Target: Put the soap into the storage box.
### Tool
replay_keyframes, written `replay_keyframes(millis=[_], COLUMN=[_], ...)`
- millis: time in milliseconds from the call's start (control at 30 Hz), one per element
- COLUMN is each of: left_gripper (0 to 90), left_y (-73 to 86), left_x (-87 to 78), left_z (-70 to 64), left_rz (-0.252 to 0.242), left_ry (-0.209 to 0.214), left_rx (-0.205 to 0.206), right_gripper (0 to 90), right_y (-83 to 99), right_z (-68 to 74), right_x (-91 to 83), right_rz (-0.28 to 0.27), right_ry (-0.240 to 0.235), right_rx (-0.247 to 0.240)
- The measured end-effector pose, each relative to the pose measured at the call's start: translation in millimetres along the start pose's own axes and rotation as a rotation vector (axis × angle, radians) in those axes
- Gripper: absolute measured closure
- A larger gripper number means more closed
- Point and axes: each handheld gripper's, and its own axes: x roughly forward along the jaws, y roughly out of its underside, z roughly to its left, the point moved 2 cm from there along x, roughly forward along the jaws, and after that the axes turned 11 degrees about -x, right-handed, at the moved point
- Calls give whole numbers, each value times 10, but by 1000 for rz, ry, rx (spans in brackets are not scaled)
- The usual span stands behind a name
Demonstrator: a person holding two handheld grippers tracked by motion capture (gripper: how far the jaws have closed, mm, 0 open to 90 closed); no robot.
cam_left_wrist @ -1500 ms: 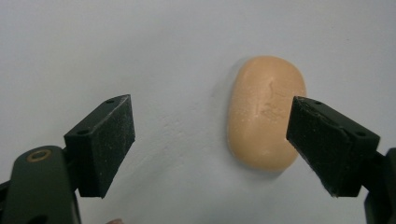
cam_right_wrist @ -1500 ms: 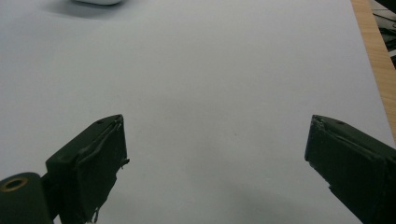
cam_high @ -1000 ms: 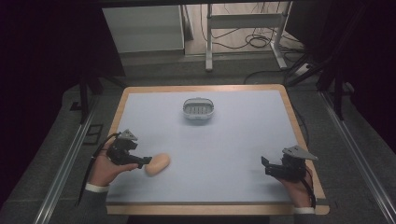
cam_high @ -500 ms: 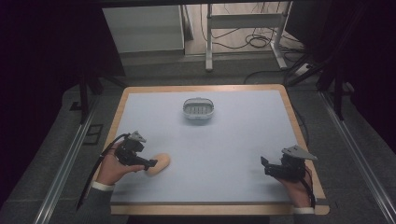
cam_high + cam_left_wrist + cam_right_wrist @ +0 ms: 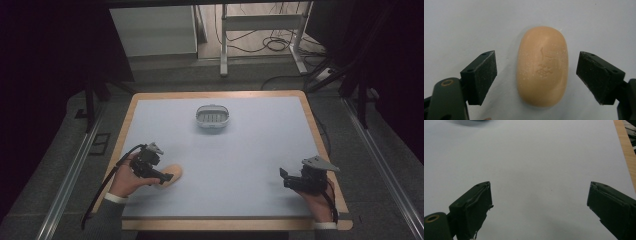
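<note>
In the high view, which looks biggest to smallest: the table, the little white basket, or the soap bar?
1. Light grey wood-edged table, by far.
2. White slotted plastic basket.
3. Peach oval soap bar, partly hidden by the left tongs; it looks smaller, though nearer the camera.

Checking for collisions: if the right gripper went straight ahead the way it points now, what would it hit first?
Probably nothing soon: the right gripper, jaws open, faces bare table. A dark shape sits at the far edge, too unclear to identify.
</note>
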Motion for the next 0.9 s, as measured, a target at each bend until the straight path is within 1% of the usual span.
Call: replay_keyframes(millis=[333, 533, 700, 833, 900], left_gripper=[170, 173, 177, 197, 197], left_y=[-1, -11, -12, -6, -2], left_x=[124, 171, 224, 256, 284], left_z=[-37, -46, -52, -62, -72], left_rz=[52, 60, 77, 83, 94], left_ry=[-2, -8, -20, -37, -41], left_rx=[15, 15, 16, 25, 31], right_gripper=[58, 58, 58, 58, 57], right_y=[6, 9, 11, 16, 17], right_z=[6, 0, -1, -4, -5], right_x=[14, 15, 16, 19, 20], right_rz=[7, 8, 10, 13, 14], right_ry=[6, 8, 10, 9, 9], right_rx=[-8, -5, -5, -5, -4])
